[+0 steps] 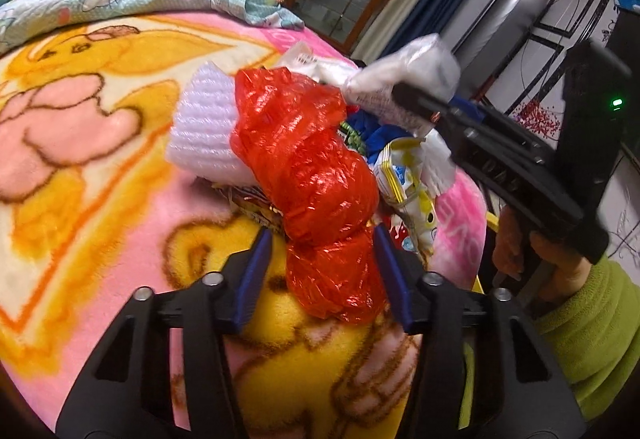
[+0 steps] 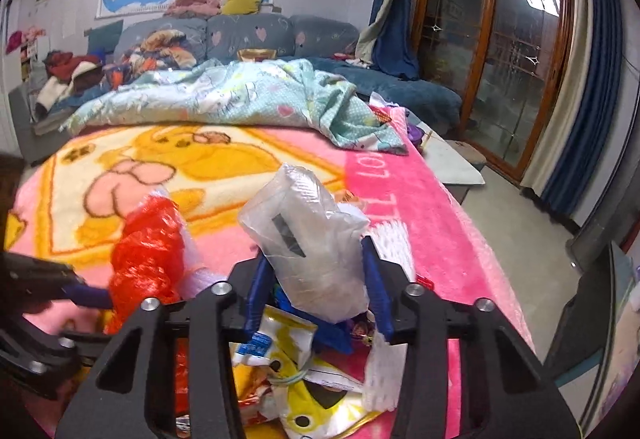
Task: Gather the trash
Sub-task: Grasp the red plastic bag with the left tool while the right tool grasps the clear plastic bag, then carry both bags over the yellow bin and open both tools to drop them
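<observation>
So the trash pile sits on the pink cartoon blanket (image 1: 80, 199) on the bed, near its right edge. The right gripper (image 2: 316, 279) has its jaws clenched on a clear plastic bag (image 2: 308, 239), lifted above the heap. The left gripper (image 1: 324, 271) is around the lower end of the red plastic bag (image 1: 316, 175), jaws straddling it but apparently not squeezed home yet (the left blue pad shows a gap, the right one looks about touching).

For doing this well, I'd close the left jaws on that narrow waist just above the bottom bulge, since crinkly film slips if you only catch a loose fold. Lift slowly too, because the snack wrappers (image 1: 408, 179) and the white foam sleeve (image 1: 204, 127) are tucked against it and could drag along.

The red bag's long axis runs away from the left camera, leaning a bit left, far end up by the foam. The clear bag stands roughly upright in the right jaws, top tilted slightly left.
</observation>
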A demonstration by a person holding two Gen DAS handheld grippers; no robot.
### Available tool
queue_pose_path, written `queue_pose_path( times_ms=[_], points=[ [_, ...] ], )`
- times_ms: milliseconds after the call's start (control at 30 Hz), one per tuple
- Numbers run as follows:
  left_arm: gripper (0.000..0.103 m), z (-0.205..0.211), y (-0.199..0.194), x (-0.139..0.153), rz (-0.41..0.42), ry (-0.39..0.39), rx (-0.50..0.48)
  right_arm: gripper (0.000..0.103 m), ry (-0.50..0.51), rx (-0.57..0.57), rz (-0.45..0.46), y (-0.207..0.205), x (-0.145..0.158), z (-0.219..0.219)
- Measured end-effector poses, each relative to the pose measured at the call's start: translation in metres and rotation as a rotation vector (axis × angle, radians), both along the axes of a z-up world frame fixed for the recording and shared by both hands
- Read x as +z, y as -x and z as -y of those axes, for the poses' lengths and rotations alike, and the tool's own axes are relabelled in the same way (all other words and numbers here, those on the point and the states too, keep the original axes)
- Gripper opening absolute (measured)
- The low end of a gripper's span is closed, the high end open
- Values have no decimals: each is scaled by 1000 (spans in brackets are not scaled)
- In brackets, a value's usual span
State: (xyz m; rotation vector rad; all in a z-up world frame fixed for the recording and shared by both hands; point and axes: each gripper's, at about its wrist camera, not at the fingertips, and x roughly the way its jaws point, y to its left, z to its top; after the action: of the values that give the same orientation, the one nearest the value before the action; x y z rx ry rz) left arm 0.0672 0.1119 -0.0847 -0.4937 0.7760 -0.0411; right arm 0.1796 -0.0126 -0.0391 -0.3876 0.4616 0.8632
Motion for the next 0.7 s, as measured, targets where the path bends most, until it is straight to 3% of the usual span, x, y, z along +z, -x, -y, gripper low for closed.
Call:
queue_pose_path(
  times_ms=[267, 700],
  points=[
    [26, 1, 7, 6, 11, -31, 17, 31, -122, 10, -13, 14, 23, 15],
    [25, 2, 23, 52, 128, -54, 34, 30, -252, -23, -3, 36, 61, 53]
  ],
)
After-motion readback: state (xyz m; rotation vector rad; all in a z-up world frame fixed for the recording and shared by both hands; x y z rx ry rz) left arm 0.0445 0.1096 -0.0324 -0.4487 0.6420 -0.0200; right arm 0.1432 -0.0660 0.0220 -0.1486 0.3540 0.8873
